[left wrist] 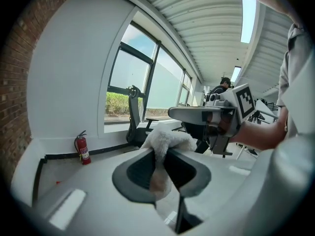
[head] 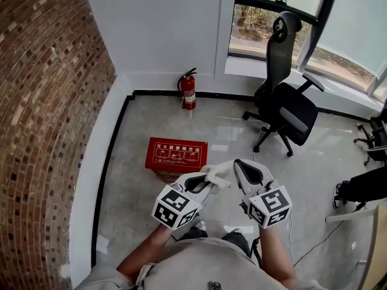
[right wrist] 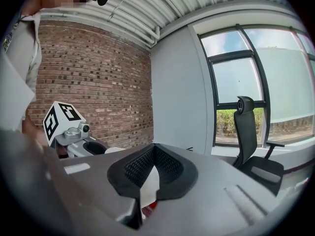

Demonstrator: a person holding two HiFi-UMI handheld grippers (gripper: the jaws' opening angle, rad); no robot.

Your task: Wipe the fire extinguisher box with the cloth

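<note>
The person stands with both tools held out just in front of the waist, well above the floor, so the wiping has not begun. The left gripper is clamped on a white cloth. Its own view shows the fluffy fabric pinched between the pads, with a loose tuft bulging out past the tips. Gripping the cloth near one end like this probably leaves a free wad to press flat against a surface. The right gripper sits just beside the cloth, pointing the same way. Its jaws are closed together at the tips with nothing between them, so it looks like a spare hand kept close to steady or re-fold the cloth if needed. Further out, the fire extinguisher box lies on the pale tiled floor, red, with its printed top face turned up. It is close to the foot of the brick wall, directly ahead of the grippers and well apart from them. To reach that top face the person will likely have to crouch or bend. Beyond the box, a red fire extinguisher stands upright against the white wall. To its right a black office chair sits by the window, clear of the path to the box.
</note>
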